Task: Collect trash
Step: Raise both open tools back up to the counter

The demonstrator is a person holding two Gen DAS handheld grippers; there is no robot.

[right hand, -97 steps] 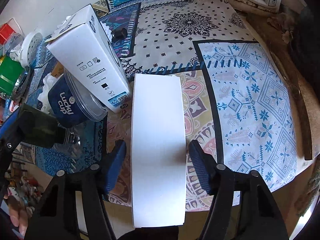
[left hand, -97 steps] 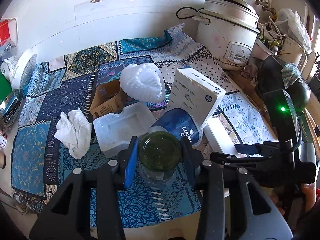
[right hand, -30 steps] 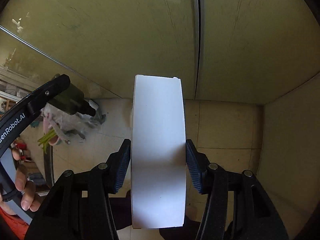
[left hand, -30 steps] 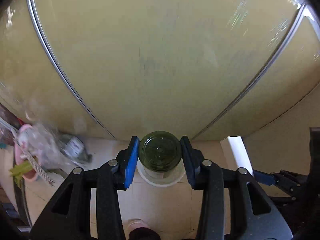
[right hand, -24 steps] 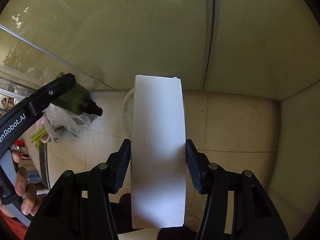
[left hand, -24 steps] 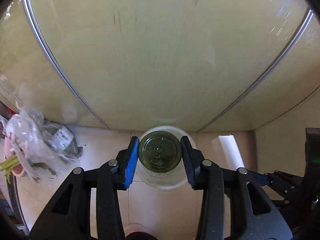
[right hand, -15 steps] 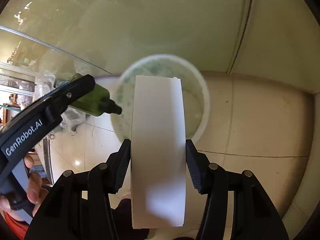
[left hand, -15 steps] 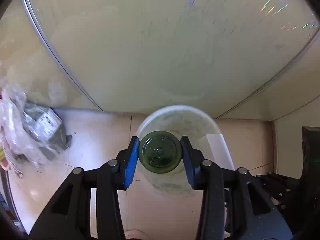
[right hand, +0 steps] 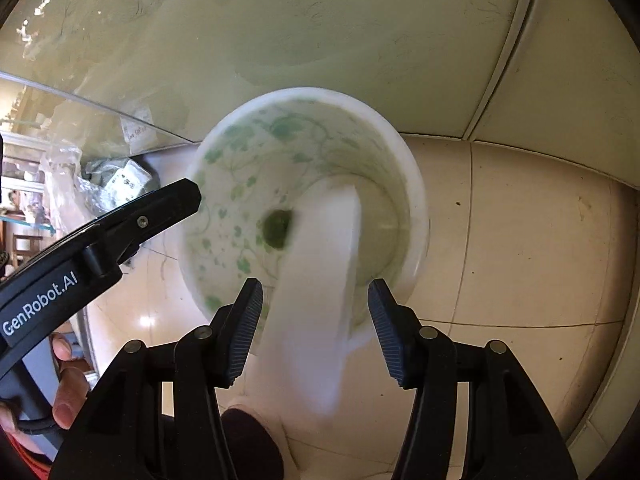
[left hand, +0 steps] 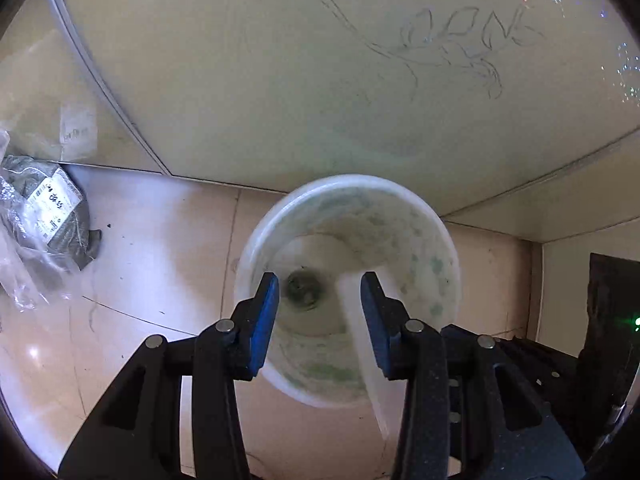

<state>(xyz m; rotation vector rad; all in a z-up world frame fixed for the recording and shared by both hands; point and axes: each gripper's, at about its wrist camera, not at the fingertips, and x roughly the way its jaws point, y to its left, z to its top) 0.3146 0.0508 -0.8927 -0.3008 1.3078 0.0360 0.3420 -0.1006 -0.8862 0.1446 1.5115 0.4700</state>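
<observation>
A white bin with a green leaf pattern [left hand: 436,256] [right hand: 248,136] stands on the tiled floor below both grippers. The green-lidded jar [left hand: 303,286] [right hand: 277,227] lies inside it near the bottom. The flat white box [right hand: 320,280] is blurred and tilted, its far end inside the bin, free of the jaws; it also shows in the left wrist view [left hand: 360,320]. My left gripper [left hand: 319,320] is open and empty over the bin. My right gripper [right hand: 316,324] is open, with the box between its jaws but not touching them.
A clear plastic bag with a grey bundle [left hand: 44,216] [right hand: 100,184] lies on the floor left of the bin. A pale cabinet or door panel [left hand: 320,80] stands right behind the bin. Beige floor tiles [right hand: 520,260] spread to the right.
Both grippers opened over the bin. The jar dropped from the left gripper into the bin. The white box left the right gripper and is falling in.
</observation>
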